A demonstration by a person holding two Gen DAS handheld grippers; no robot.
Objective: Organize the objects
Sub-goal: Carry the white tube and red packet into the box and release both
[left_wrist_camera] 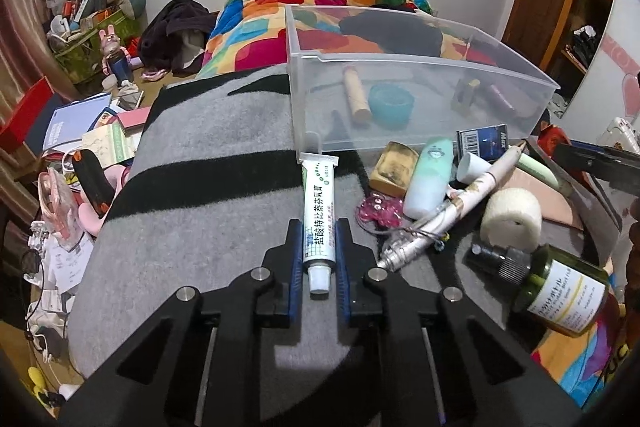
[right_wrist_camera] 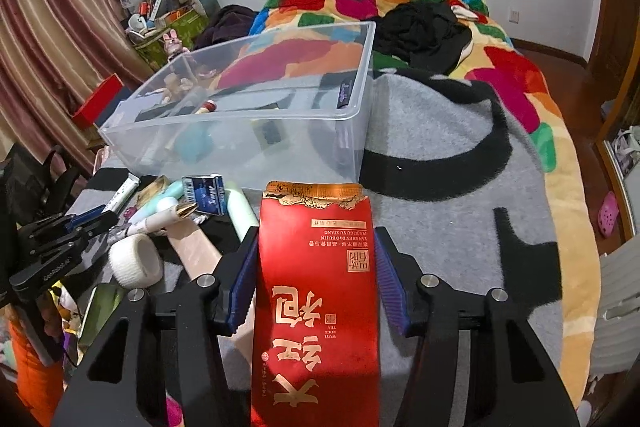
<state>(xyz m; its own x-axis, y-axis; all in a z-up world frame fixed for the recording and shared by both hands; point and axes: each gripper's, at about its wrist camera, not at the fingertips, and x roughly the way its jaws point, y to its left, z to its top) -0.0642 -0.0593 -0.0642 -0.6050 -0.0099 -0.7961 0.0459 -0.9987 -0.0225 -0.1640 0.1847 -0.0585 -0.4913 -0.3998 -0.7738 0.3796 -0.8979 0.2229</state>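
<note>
The left tool (left_wrist_camera: pixel 319 247) is closed narrow on a white ointment tube (left_wrist_camera: pixel 319 211), its blue pads pressing both sides of the tube near the cap. The tube lies on the grey and black blanket (left_wrist_camera: pixel 200 187) of the bed, and its far crimped end almost touches the near corner of the clear plastic bin (left_wrist_camera: pixel 420 67). To the left of the tube the blanket is open up to its edge, beyond which clutter lies lower down. To the right the room is tight: a mint bottle (left_wrist_camera: pixel 426 179), a long pen-like stick (left_wrist_camera: pixel 452 211), a white tape roll (left_wrist_camera: pixel 510 219) and a dark green spray bottle (left_wrist_camera: pixel 560 291) lie close together.

The right tool (right_wrist_camera: pixel 316 267) stands half wide around a red tea packet (right_wrist_camera: pixel 316 299). The left pad touches the packet's edge; at the right pad I cannot tell if it touches. The torn top of the packet points toward the near wall of the bin (right_wrist_camera: pixel 240 143), just short of it. Right of the packet the blanket (right_wrist_camera: pixel 460 207) is free as far as the coloured quilt (right_wrist_camera: pixel 520 99)
</note>
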